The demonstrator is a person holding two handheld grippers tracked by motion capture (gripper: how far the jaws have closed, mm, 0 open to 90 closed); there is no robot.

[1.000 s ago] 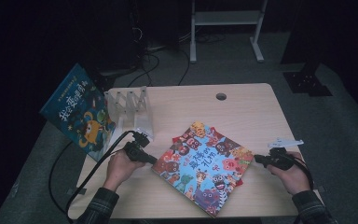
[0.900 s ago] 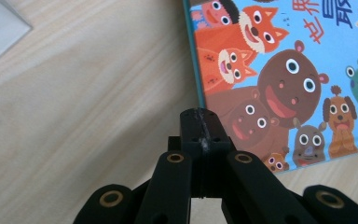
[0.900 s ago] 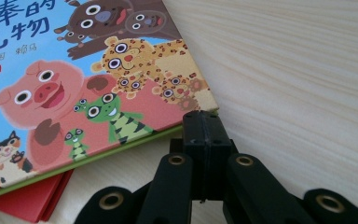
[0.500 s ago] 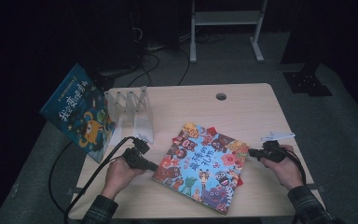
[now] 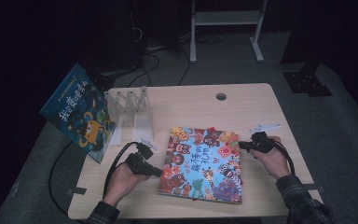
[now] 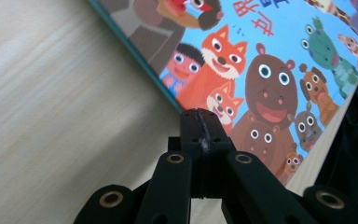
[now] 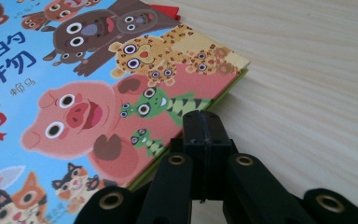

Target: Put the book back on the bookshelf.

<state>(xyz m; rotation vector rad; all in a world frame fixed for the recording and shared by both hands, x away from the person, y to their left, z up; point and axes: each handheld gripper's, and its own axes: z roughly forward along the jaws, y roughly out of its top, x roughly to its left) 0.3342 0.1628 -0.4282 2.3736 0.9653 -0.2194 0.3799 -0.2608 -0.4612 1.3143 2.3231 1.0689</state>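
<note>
Low over the surface (image 5: pixel 186 100), each hand-held gripper points inward with jaws closed and empty: left hand-held gripper (image 5: pixel 157 172) and right hand-held gripper (image 5: pixel 240 145) at the animal book's (image 5: pixel 200 163) side edges

Bare bench (image 5: pixel 205 107) across upper centre and upper right: free passage. Clear rack (image 5: pixel 129 105) and leaning book (image 5: pixel 77 112) block upper left. Flat picture book (image 5: pixel 203 163) occupies lower centre.
</note>
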